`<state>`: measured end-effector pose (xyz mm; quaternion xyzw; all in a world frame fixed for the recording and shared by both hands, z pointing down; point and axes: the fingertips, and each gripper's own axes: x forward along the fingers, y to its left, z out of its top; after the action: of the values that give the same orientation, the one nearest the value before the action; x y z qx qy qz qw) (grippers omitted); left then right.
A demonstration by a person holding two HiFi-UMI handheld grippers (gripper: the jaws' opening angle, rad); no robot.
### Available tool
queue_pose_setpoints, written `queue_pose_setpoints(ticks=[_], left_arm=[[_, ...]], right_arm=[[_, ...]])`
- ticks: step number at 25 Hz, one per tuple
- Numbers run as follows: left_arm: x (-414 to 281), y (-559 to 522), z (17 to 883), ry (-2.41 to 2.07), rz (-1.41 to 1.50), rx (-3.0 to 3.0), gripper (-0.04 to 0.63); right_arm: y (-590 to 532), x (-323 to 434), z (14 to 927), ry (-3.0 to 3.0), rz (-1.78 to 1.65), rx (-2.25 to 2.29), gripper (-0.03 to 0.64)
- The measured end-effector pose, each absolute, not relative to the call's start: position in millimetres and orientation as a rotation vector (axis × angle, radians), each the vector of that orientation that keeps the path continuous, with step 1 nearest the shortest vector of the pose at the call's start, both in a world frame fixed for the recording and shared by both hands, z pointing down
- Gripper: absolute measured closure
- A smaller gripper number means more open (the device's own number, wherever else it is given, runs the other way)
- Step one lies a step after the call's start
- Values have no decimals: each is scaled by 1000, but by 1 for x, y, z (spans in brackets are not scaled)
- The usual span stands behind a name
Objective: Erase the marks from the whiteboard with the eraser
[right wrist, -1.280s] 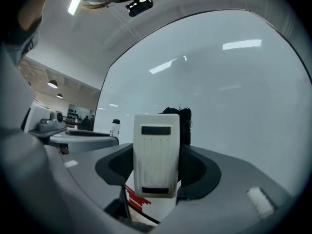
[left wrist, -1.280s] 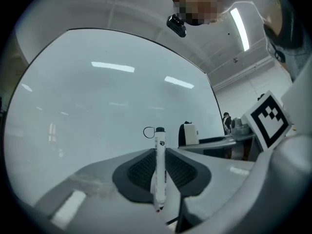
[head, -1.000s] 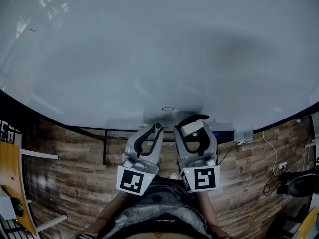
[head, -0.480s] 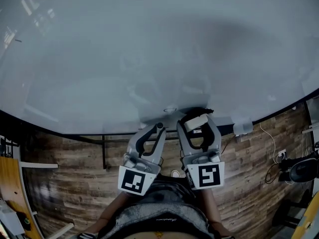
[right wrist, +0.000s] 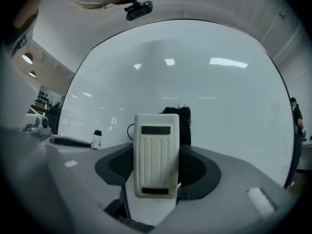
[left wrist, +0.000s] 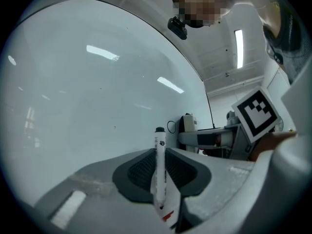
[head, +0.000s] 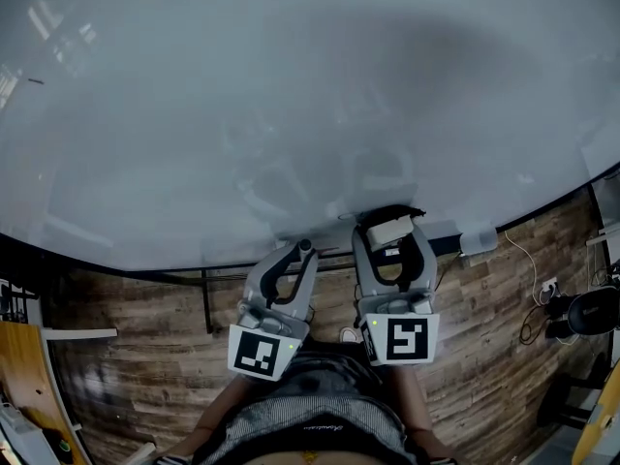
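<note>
Clamped upright between the jaws of the right gripper (head: 389, 229): the eraser (right wrist: 156, 155), pale ribbed back toward the camera, dark felt turned to the whiteboard (head: 291, 114). Held at the board's lower edge, very near the surface; impossible to judge whether touching. Just beside it, the left gripper (head: 304, 250), closed narrow on a white marker (left wrist: 159, 165), dark end pointing up toward the board. Below both, wood-look floor (head: 145, 356).
</note>
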<state>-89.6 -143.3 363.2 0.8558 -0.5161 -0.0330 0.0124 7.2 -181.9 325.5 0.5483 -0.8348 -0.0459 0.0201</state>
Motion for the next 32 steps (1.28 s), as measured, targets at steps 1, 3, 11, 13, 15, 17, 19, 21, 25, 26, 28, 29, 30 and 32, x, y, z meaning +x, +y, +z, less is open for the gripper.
queue_pose_setpoints(ticks=[1, 3, 11, 13, 15, 17, 19, 21, 25, 26, 28, 29, 30, 32], left_arm=[[-92, -144, 363, -1605, -99, 2669, 520], [-98, -145, 363, -1598, -93, 2672, 522], [-115, -148, 365, -1572, -83, 2695, 521], [-104, -149, 364, -1564, -72, 2705, 521], [-98, -147, 364, -1559, -66, 2715, 521], [-106, -143, 367, -1558, -67, 2719, 522], [-124, -139, 372, -1560, -66, 2712, 521], [-147, -135, 374, -1564, -67, 2701, 521], [-145, -131, 373, -1575, -76, 2695, 520], [-143, -131, 374, -1574, -75, 2695, 520], [-151, -128, 378, -1572, -75, 2691, 520], [-157, -127, 378, -1571, -78, 2688, 520], [-162, -126, 379, -1571, -79, 2687, 520], [-158, -128, 380, -1571, -72, 2689, 521]], right_arm=[[-181, 5, 325, -2587, -145, 1705, 359], [-180, -2, 323, -2595, -152, 1702, 358], [-178, -23, 319, -2611, -170, 1720, 357], [-177, -22, 314, -2647, -187, 1699, 359], [-172, -27, 310, -2681, -220, 1664, 359], [-166, -47, 313, -2701, -241, 1623, 359], [-161, -75, 317, -2719, -242, 1578, 358], [-157, -103, 319, -2733, -246, 1530, 359], [-155, -101, 319, -2738, -252, 1506, 358], [-155, -99, 320, -2741, -251, 1506, 359], [-153, -106, 320, -2749, -262, 1500, 359], [-152, -112, 320, -2755, -271, 1496, 357], [-151, -117, 319, -2759, -278, 1492, 359], [-153, -112, 319, -2766, -277, 1494, 358]])
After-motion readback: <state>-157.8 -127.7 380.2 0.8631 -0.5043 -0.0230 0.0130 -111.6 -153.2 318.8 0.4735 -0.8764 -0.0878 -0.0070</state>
